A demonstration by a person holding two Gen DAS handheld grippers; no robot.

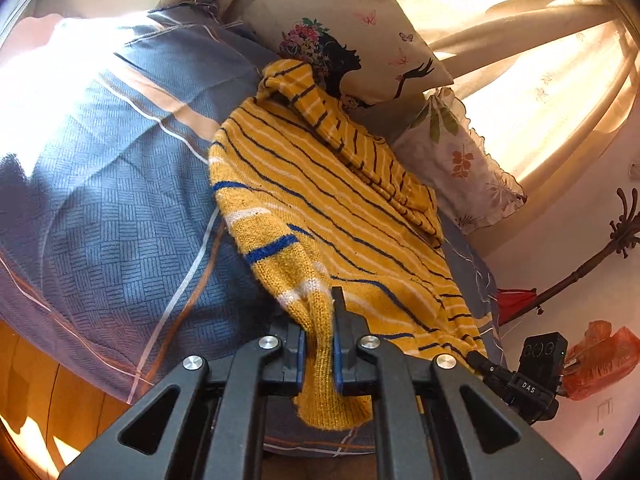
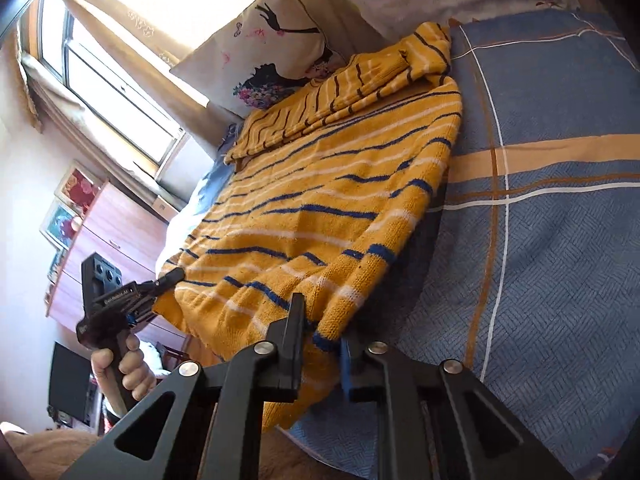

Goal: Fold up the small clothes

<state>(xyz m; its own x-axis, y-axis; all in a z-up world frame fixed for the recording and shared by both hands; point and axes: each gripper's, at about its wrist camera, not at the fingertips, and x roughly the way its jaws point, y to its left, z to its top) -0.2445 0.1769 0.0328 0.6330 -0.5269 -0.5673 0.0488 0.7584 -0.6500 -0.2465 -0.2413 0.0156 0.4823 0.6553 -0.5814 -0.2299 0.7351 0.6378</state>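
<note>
A yellow striped sweater (image 1: 320, 208) lies spread on the blue patterned bedspread (image 1: 120, 200), its far end reaching the pillows (image 1: 360, 20). The left gripper (image 1: 319, 344) is clamped on the sweater's near left corner. The right gripper (image 2: 322, 340) is clamped on its near right corner. A hand (image 2: 124, 368) grips the left gripper's handle.

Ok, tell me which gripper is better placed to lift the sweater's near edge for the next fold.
Left, marginally. The left gripper is shut on a deep bunch of the yellow sweater; the right gripper pinches only its hem. Likely both lift together.
</note>
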